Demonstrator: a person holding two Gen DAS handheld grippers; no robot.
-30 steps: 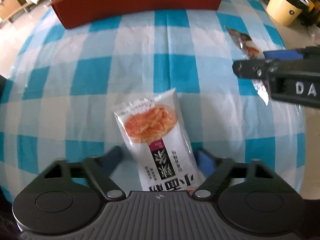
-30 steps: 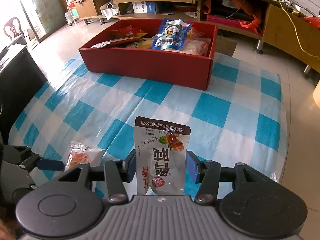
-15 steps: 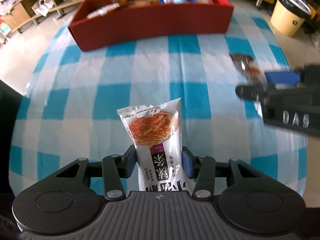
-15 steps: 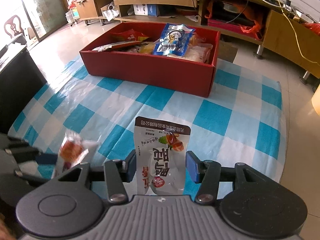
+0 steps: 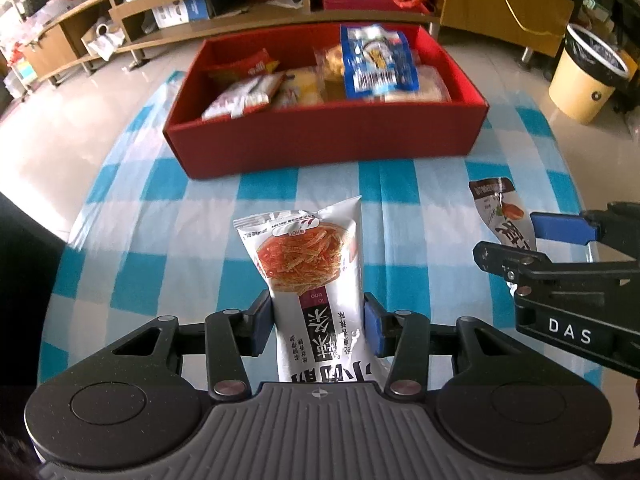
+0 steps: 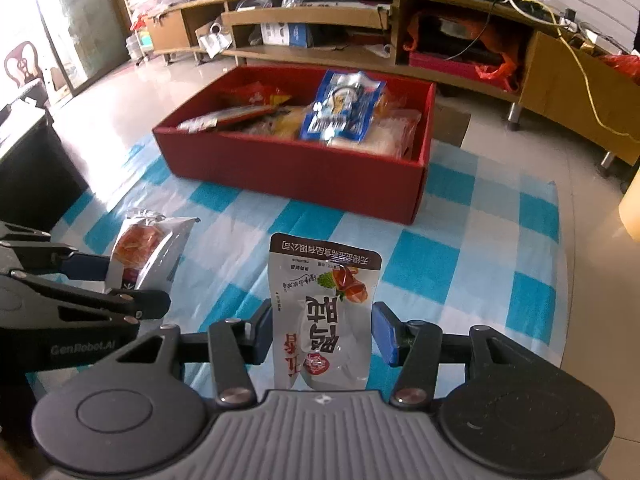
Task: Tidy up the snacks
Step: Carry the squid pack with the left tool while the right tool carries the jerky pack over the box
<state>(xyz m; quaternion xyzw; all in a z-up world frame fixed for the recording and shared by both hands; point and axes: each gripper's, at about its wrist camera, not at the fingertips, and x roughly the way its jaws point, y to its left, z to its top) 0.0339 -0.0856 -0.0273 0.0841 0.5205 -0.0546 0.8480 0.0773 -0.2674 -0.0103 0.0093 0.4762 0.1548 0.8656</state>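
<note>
Since the earlier frames the left gripper (image 5: pixel 318 322) has closed its jaws onto the noodle-snack packet (image 5: pixel 310 276) and carried it up off the checked cloth (image 5: pixel 168 216); the red box (image 5: pixel 320 144) now shows whole, farther ahead.

Red box — open-topped, already stocked with packets, probably the drop point for both.

Noodle-snack packet — pinched across its lower half, long axis running away from the camera toward the box, sealed top end forward, print upside down.

Right gripper (image 6: pixel 322 334) — clamped narrow on the grey meat-snack pouch (image 6: pixel 324 312), held the same way, dark top band toward the box, clear of the cloth. Gripping low likely leaves the leading ends free to go in first
</note>
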